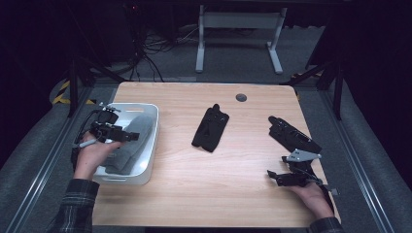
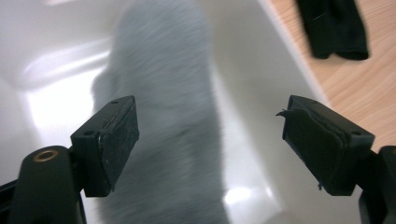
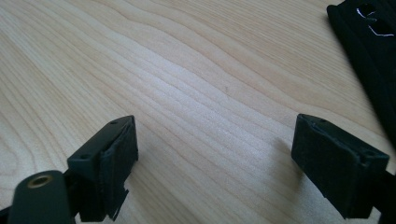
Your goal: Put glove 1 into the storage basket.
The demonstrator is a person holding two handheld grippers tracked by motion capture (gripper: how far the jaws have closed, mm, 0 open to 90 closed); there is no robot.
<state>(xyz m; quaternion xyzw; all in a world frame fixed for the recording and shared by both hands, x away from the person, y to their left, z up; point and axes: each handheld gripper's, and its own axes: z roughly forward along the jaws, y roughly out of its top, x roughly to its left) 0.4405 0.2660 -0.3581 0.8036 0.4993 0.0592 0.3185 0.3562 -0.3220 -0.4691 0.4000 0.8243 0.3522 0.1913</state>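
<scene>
Over the bin (image 1: 151,141), the left hand-held gripper (image 1: 130,136) gapes.

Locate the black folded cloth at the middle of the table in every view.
High view: black folded cloth at table centre, right of the white plastic bin.
Left gripper view: top right, beyond the bin's wall.
Right gripper view: I cannot match it here.
Shared landmark: the bin.
</scene>
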